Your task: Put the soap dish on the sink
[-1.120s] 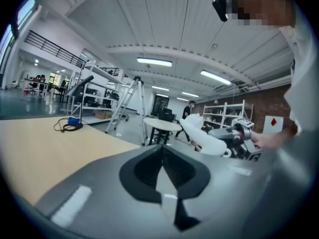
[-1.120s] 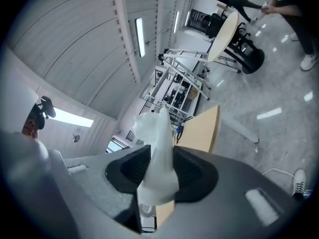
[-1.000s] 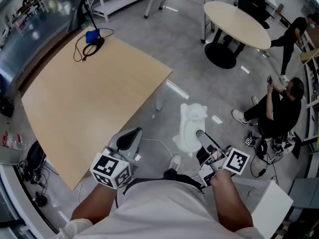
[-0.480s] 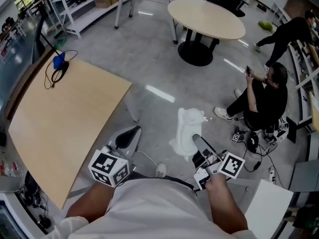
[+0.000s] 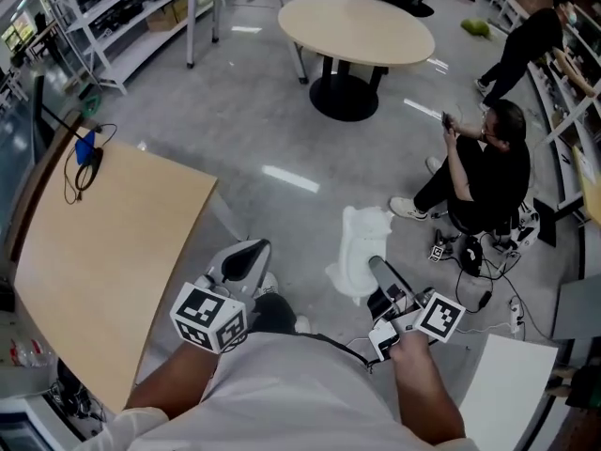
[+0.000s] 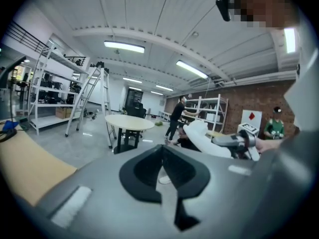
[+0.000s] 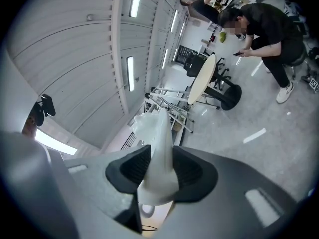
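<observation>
One white soap dish (image 5: 360, 247) is clamped on edge between the jaws of my right gripper (image 5: 377, 269) and held in the air above the grey floor (image 5: 282, 130). To its left, my left gripper (image 5: 246, 255) has its jaws closed together with nothing between them. A wooden table (image 5: 103, 242) lies off to the left. A round table (image 5: 357, 28) and a seated person (image 5: 484, 172) are well beyond the dish.

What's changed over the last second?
The head view has swung right: the light wooden rectangular table and the round beige table slid left. The right gripper stays clamped on the white plastic soap dish; the left gripper stays shut, empty.
</observation>
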A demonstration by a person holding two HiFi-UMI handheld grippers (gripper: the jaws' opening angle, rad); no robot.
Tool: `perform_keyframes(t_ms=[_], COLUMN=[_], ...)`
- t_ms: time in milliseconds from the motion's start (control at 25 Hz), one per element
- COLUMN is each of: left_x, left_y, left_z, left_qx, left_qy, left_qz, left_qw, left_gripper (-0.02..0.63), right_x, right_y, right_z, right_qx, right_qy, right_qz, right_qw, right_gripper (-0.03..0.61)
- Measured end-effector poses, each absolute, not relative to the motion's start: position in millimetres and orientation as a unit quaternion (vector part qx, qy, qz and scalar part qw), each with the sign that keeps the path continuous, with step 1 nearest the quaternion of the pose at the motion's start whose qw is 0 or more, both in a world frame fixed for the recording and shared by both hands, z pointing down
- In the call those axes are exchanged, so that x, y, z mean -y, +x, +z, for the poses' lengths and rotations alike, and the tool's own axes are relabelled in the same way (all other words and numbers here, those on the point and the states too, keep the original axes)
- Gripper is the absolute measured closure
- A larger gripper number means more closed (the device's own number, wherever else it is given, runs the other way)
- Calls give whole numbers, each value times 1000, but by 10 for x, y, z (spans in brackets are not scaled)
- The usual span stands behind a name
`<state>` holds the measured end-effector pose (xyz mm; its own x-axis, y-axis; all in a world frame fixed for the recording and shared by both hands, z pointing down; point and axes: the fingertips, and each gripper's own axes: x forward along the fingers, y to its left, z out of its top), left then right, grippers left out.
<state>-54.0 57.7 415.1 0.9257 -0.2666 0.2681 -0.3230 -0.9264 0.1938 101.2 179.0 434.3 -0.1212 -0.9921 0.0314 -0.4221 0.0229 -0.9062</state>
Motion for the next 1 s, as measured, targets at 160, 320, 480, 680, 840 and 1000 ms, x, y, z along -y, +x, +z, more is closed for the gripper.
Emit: perform_keyframes(t_ms=[160, 320, 480, 680, 840, 1000], left_x=[-464, -307, -84, 257, 648, 1065], left_y=[-291, 29, 342, 643, 854, 1075], left_z=[4153, 4140, 4155, 4210, 4118, 3997], left_qx=[125, 94, 80, 70, 61, 60], left_qy=[977, 981, 982, 982, 982, 985], left_qz=[132, 132, 128, 130, 126, 110], left_qw=[112, 105, 110, 116, 123, 117], left_gripper=[606, 606, 606, 606, 606, 606], right_x=[-1767, -1689, -1556, -1267, -910, -513], right_y=[1190, 1401, 1612, 1939, 2188, 2401], right_z=[4360, 4378, 4417, 4497, 4355, 4236], right_qx=[-610, -592, -576, -560, -554, -562], right_qy=[-581, -600, -614, -631, -640, -644], right_qz=[-407, -397, -394, -405, -397, -392], right_qw=[352, 364, 369, 354, 354, 341], right_gripper=[437, 437, 439, 439, 439, 439])
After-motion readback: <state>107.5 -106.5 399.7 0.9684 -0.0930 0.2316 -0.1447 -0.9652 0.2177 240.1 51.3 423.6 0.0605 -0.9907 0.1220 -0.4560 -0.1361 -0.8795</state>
